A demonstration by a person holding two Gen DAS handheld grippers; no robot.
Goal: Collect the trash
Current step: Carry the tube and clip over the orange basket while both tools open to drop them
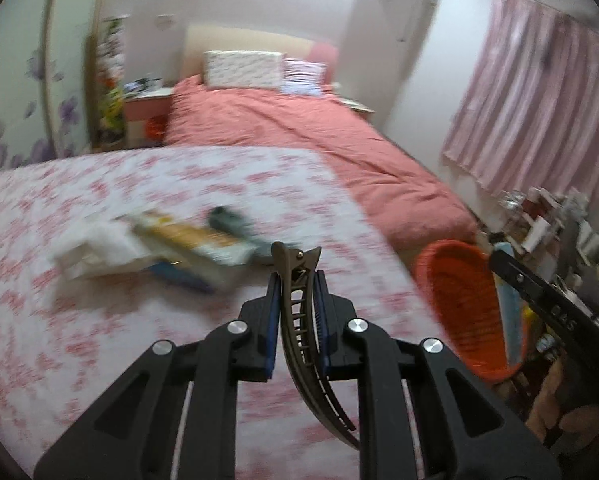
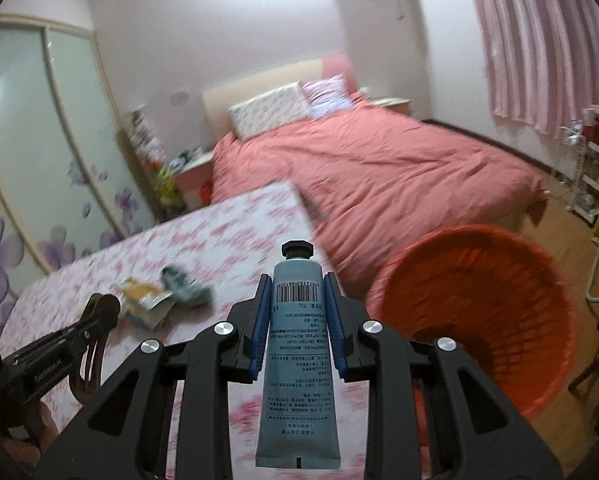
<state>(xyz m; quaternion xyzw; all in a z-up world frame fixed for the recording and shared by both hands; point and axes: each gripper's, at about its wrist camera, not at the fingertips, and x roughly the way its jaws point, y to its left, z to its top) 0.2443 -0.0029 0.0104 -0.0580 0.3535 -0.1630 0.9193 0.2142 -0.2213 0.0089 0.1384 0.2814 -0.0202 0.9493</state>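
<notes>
Bedroom setting: a table draped in a pink-and-white floral cloth [image 1: 147, 184] stands at the foot of a bed with a coral-pink quilt [image 1: 299, 136]. Left gripper [image 1: 296, 304], left wrist view: the jaws are closed to a narrow gap and clamp a brown hair clip [image 1: 299, 320], hinge end forward and curved teeth trailing back between the blue pads [image 1: 274, 320]. Right gripper [image 2: 297, 312], right wrist view: the jaws pinch a blue-grey tube [image 2: 297, 360] with a black cap, cap forward, barcode and printed text facing the camera, crimped end hanging back toward the handle. Both grippers are held above the near edge of the cloth. An orange plastic bin [image 2: 499, 320] stands on the wooden floor just beside the table's right corner, mouth open and tilted toward the cameras; it lies right of the tube. More items lie together on the cloth ahead of the grippers: a white crumpled paper [image 1: 95, 252], a yellow-and-white packet [image 1: 191, 236], a dark blue strip [image 1: 179, 276] and a grey-green crumpled piece [image 1: 231, 220], all blurred. Background: pillows [image 1: 243, 68] against a headboard, a pink curtain [image 1: 539, 92] on the right, a sliding wardrobe door with purple flowers [image 2: 39, 184] on the left, and a cluttered shelf [image 1: 547, 216] beyond the bin.
</notes>
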